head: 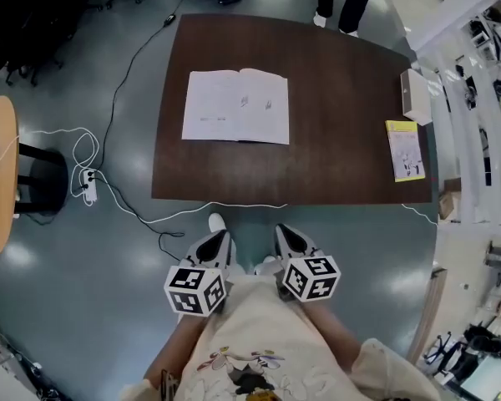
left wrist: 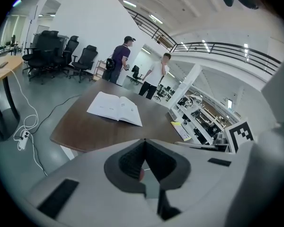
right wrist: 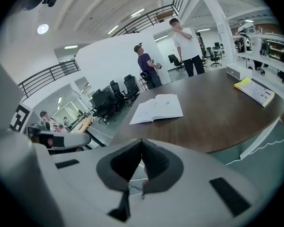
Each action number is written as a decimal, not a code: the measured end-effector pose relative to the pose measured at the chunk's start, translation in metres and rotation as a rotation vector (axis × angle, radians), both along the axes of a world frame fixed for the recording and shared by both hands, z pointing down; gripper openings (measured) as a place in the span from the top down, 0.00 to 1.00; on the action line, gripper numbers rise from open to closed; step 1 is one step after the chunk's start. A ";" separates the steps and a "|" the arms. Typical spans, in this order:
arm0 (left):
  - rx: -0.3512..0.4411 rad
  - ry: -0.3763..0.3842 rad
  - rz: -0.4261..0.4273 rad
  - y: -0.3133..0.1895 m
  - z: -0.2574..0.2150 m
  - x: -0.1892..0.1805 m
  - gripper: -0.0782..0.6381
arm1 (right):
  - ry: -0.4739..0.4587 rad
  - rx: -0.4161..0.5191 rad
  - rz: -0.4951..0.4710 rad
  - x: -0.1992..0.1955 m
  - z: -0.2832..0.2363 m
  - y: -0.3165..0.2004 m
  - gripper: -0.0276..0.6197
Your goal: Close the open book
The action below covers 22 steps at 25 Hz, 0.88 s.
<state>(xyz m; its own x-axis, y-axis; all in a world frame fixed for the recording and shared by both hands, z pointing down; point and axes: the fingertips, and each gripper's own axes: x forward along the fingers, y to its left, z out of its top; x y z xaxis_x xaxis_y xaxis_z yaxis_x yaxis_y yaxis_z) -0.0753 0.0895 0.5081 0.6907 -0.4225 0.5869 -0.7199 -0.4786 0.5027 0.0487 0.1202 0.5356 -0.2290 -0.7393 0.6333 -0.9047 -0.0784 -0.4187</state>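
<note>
One book [head: 235, 107] is laid open at the table's [head: 342, 140] far left; light, floppy leaves, judged best lifted at an outer edge. Left gripper [head: 218, 242] and right gripper [head: 290, 237] are held closed, empty.

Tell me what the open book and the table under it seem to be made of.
The open book: paper, matte white pages with faint print, spread flat. The table: dark brown wood or wood-look laminate, smooth with a soft sheen; the pictures do not settle which.
</note>
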 end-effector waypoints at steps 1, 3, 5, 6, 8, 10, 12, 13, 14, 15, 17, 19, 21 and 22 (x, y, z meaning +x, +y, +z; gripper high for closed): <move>0.000 0.004 0.014 -0.010 -0.001 -0.002 0.88 | 0.002 -0.003 0.013 -0.001 0.001 -0.010 0.95; 0.005 0.014 0.037 -0.027 -0.003 -0.006 0.88 | 0.004 -0.004 0.035 -0.004 0.001 -0.027 0.95; 0.011 0.023 0.055 -0.040 -0.005 -0.008 0.88 | -0.001 -0.003 0.053 -0.006 0.001 -0.042 0.95; 0.012 0.025 0.064 -0.046 -0.005 -0.008 0.88 | -0.013 -0.006 0.064 -0.007 0.003 -0.049 0.95; 0.012 0.023 0.081 -0.056 -0.003 -0.008 0.88 | -0.053 -0.017 0.089 -0.009 0.009 -0.061 0.95; 0.009 0.017 0.090 -0.064 0.000 -0.007 0.88 | -0.073 -0.023 0.094 -0.009 0.013 -0.072 0.95; 0.012 0.007 0.088 -0.074 0.002 -0.004 0.88 | -0.083 -0.018 0.081 -0.007 0.015 -0.085 0.95; 0.015 0.000 0.086 -0.079 0.003 -0.003 0.88 | -0.102 -0.017 0.076 -0.005 0.017 -0.092 0.95; 0.020 -0.007 0.087 -0.084 0.004 -0.001 0.88 | -0.133 -0.016 0.075 -0.003 0.020 -0.098 0.95; 0.025 -0.015 0.091 -0.089 0.005 0.002 0.88 | -0.169 -0.017 0.078 -0.001 0.025 -0.105 0.95; 0.036 -0.027 0.098 -0.097 0.006 0.009 0.88 | -0.231 -0.017 0.084 0.006 0.036 -0.118 0.95; 0.038 -0.039 0.094 -0.104 0.006 0.013 0.88 | -0.257 -0.021 0.075 0.010 0.045 -0.127 0.95; 0.036 -0.050 0.081 -0.109 0.005 0.017 0.88 | -0.272 -0.023 0.050 0.012 0.050 -0.133 0.93; 0.037 -0.054 0.074 -0.113 0.005 0.020 0.88 | -0.287 -0.024 0.041 0.014 0.053 -0.136 0.89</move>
